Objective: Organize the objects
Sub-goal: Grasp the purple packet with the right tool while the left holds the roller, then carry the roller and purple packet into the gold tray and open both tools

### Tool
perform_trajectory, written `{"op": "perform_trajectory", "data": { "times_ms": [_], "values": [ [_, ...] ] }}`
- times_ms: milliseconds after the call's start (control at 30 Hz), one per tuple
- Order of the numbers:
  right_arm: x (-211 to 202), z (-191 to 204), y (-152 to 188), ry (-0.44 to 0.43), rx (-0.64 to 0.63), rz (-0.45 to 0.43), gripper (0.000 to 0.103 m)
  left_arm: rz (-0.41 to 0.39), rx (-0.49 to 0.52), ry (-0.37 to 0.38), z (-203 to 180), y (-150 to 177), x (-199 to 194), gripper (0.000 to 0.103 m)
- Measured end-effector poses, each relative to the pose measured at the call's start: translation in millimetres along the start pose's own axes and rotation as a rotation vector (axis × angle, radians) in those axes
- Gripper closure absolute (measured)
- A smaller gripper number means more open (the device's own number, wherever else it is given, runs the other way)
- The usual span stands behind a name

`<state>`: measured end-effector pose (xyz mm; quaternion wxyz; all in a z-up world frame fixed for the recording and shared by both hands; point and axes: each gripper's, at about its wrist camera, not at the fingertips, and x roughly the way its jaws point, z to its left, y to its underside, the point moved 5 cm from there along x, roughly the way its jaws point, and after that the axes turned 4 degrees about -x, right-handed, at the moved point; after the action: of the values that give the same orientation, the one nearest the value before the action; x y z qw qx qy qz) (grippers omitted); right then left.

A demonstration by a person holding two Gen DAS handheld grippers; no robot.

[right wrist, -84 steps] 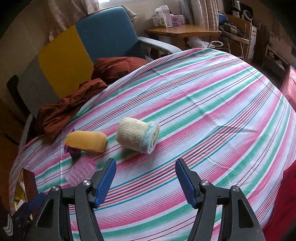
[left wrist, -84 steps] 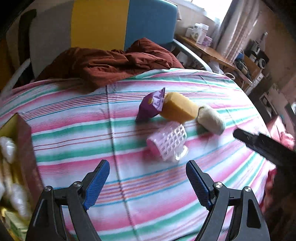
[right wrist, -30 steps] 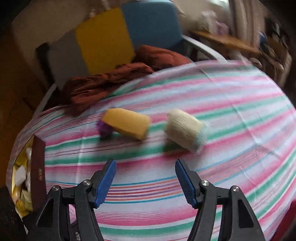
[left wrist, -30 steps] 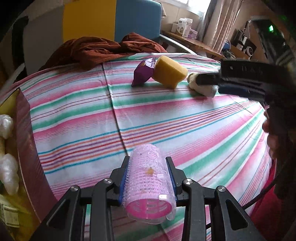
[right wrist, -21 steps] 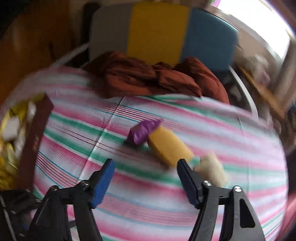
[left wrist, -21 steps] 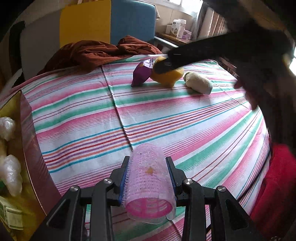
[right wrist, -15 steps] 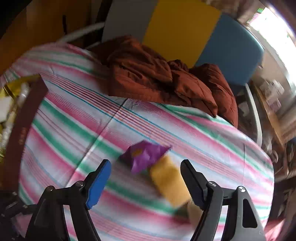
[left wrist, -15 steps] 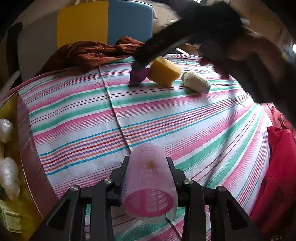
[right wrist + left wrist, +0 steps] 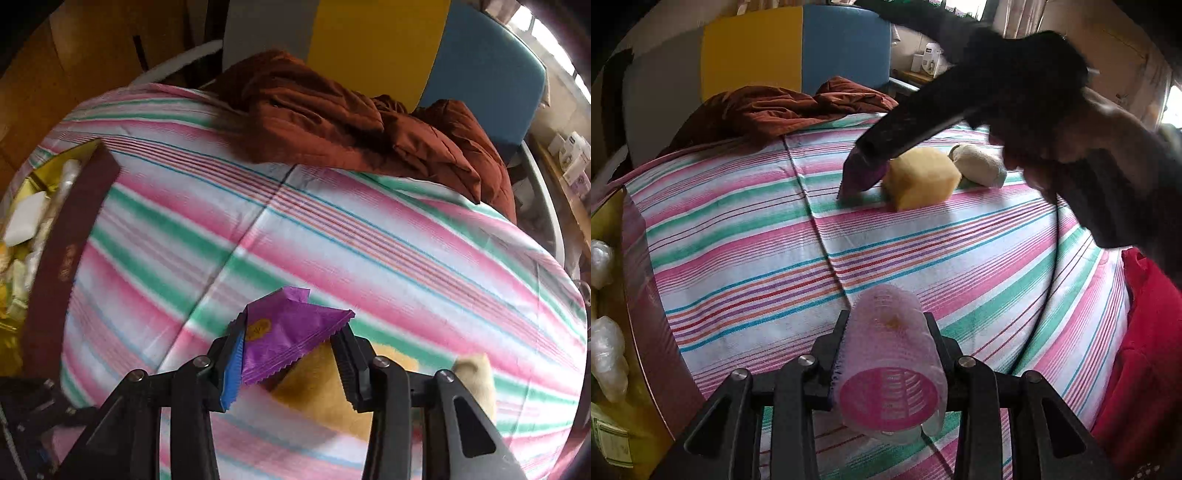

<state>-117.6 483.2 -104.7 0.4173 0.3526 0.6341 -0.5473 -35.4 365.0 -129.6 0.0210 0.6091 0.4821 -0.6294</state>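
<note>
A pink mesh hair roller (image 9: 890, 354) sits lengthwise between the jaws of my left gripper (image 9: 886, 325), which is shut on it above the striped cloth. Further back, my right gripper (image 9: 290, 350) is closing its jaws on a purple snack packet (image 9: 284, 339); both pads touch the packet's edges. In the left wrist view the right gripper (image 9: 866, 153) comes down on that purple packet (image 9: 858, 179). A yellow sponge (image 9: 923, 177) lies right beside it, and a rolled cream sock (image 9: 979, 164) lies beyond. The sponge (image 9: 317, 391) shows under the right jaws.
A maroon-sided box (image 9: 639, 295) with white wrapped items stands at the left edge of the table, and the right wrist view shows that box (image 9: 62, 251) too. Crumpled brown fabric (image 9: 332, 122) lies at the far edge before a grey, yellow and blue chair (image 9: 373, 44). Red cloth (image 9: 1145, 350) hangs at right.
My right gripper swung from over the sock across the sponge to the purple packet, rolled, and closed its jaws around it. The left gripper kept still, holding the roller.
</note>
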Motion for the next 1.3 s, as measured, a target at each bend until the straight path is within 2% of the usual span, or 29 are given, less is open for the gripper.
{"op": "perform_trajectory", "data": {
  "times_ms": [233,400,567,700,1000,1300],
  "values": [
    [-38,7,18,-0.015,0.087,-0.079,0.060,0.003,-0.013,0.000,0,-1,-2,0.067],
    [-63,5,40,-0.027,0.199,-0.152,0.060,0.008,-0.008,-0.003,-4,0,-6,0.067],
    [-84,3,62,-0.062,0.335,-0.220,0.060,-0.017,0.022,-0.014,-14,8,-23,0.067],
    [-88,6,79,-0.072,0.396,-0.239,0.060,-0.046,0.035,-0.020,-18,7,-36,0.067],
    [-88,24,86,-0.058,0.383,-0.245,0.060,-0.094,0.027,-0.033,-16,9,-70,0.067],
    [-88,39,84,-0.059,0.353,-0.240,0.060,-0.151,-0.034,-0.038,4,9,-110,0.067]
  ]
}}
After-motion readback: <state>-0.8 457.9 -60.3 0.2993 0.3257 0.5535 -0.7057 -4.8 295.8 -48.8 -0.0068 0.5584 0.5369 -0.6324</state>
